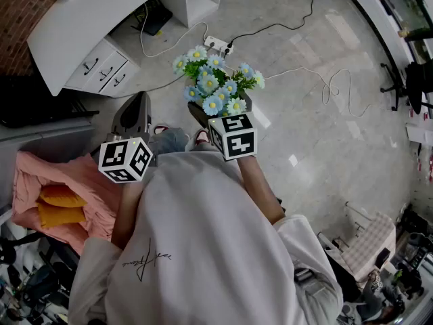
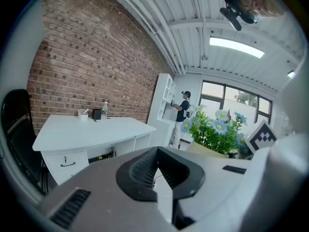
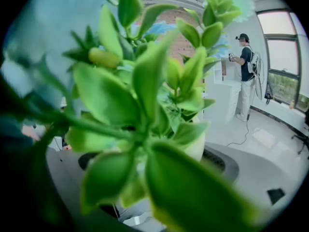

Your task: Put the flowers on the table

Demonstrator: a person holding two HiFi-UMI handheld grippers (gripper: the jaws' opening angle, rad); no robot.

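The right gripper (image 3: 157, 166) is squeezing the flower pot (image 3: 199, 146); the white table (image 1: 88, 19) is lying at ten o'clock, nearer the closed left gripper (image 2: 157, 151).

I read pale blue flowers (image 1: 215, 87) with yellow centres, green leaves (image 3: 145, 95), a cream pot (image 3: 200, 148); red brick wall (image 2: 91, 66) at ten o'clock.

The right tongs (image 1: 222, 112) are held out in front and tilted downward, the jaws set wide and clamped on the pot of flowers (image 3: 202, 148). The left tongs (image 1: 135, 105) are held alongside, empty, the jaw tips closed together. The right forearm (image 1: 260, 185) and left forearm (image 1: 125, 215) are stretched forward.
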